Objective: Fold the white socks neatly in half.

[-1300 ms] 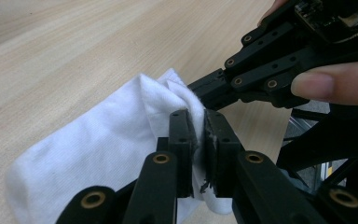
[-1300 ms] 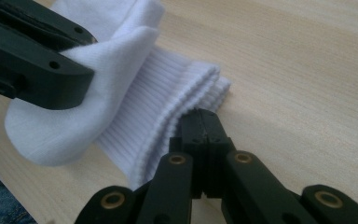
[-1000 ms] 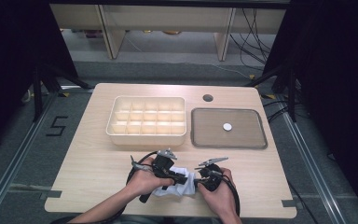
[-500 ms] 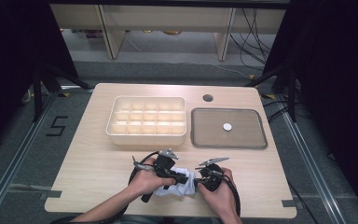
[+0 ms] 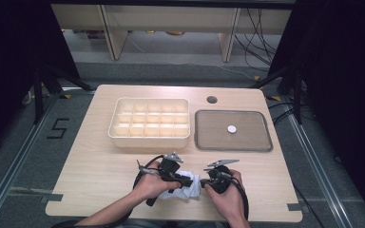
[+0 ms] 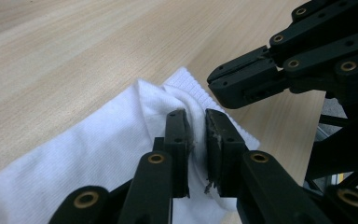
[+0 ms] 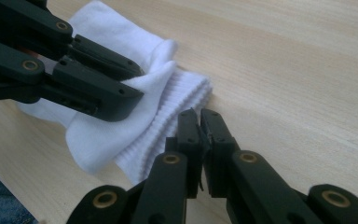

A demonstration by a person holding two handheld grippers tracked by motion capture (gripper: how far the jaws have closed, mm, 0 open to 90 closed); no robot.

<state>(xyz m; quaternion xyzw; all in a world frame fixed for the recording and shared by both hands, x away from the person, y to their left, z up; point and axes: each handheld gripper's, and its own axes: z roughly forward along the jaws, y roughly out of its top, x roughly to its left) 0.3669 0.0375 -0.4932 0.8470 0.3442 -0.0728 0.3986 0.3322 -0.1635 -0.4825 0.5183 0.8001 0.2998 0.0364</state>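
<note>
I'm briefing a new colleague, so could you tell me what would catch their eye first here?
The white sock at the table's near edge, with the left gripper and right gripper meeting over it, jaws nearly together. Behind stand a cream compartment box and a brown tray holding one white disc.

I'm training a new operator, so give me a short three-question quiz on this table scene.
1. True or false: the white sock lies inside the divided box.
2. What lies in the grey tray? A) a small white disc B) a sock C) a spoon
3. Which edge of the table is the sock nearest?
Key: 1 false; 2 A; 3 the edge nearest the person.
</note>
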